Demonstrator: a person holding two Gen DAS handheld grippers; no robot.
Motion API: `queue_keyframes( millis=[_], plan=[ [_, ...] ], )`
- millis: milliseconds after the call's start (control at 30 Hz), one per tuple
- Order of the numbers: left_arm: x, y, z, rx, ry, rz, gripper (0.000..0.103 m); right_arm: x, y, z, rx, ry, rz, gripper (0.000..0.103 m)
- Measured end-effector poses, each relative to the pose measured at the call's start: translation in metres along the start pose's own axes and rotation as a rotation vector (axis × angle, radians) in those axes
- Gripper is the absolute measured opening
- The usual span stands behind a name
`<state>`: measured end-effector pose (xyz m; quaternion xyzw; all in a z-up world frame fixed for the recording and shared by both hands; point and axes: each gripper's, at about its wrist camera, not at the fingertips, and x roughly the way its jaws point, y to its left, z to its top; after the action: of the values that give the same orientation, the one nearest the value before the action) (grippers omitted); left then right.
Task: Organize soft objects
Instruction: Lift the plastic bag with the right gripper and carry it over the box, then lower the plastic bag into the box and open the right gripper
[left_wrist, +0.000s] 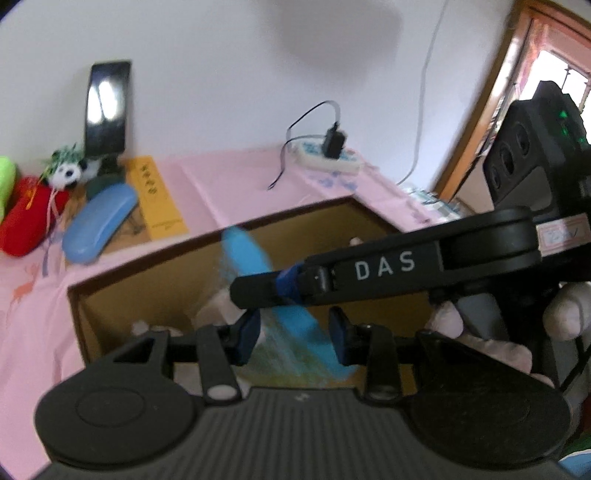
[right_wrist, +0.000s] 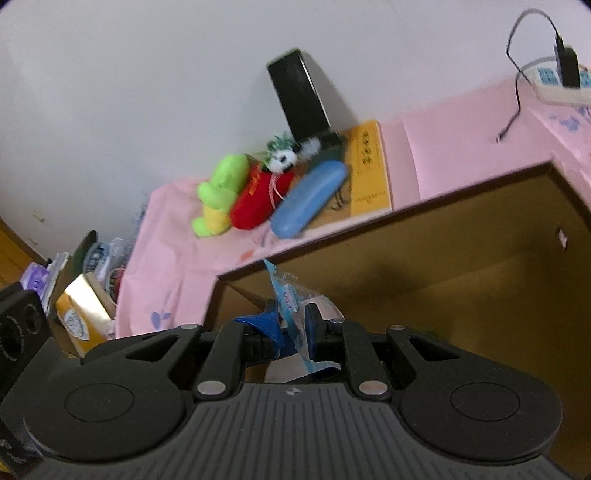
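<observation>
Quick count: three plush toys, namely one green one (right_wrist: 221, 184), one red one (right_wrist: 258, 201) and one little panda (right_wrist: 282, 159). One blue glasses case (right_wrist: 308, 199), one yellow book (right_wrist: 367, 170), one cardboard box (right_wrist: 461, 236), one power strip (right_wrist: 557, 83), one black phone (right_wrist: 299, 94), and one blue plastic packet (right_wrist: 286, 295).

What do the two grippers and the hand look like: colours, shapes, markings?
Both are black plastic. The left gripper and right gripper have blue finger pads, a ribbed base and two round discs. The right gripper's arm carries white letters "DAS". The hand wears a light glove.
</observation>
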<state>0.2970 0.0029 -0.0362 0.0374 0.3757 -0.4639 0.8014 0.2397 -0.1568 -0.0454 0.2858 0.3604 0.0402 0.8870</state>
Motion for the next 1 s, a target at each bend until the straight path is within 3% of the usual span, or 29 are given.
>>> queue_keyframes(
  millis=[100, 233, 367, 733, 1000],
  plan=[
    [-0.001, 0.006, -0.002, -0.028, 0.016, 0.025, 0.038, 0.012, -0.003, 0.001, 0.024, 0.025, 0.013, 0.001],
    [-0.005, 0.011, -0.005, -0.048, 0.017, 0.069, 0.056, 0.021, -0.006, 0.003, 0.043, 0.047, 0.041, 0.004],
    [-0.013, 0.012, -0.007, -0.074, 0.003, 0.108, 0.060, 0.023, -0.005, 0.006, 0.045, 0.074, 0.070, 0.007],
    [-0.037, -0.004, -0.019, -0.098, -0.026, 0.196, 0.060, -0.007, 0.004, 0.006, 0.008, 0.035, 0.101, 0.009],
    [-0.054, -0.026, -0.021, -0.097, -0.018, 0.298, 0.060, -0.033, 0.014, -0.009, -0.044, 0.004, 0.072, 0.009]
  ],
)
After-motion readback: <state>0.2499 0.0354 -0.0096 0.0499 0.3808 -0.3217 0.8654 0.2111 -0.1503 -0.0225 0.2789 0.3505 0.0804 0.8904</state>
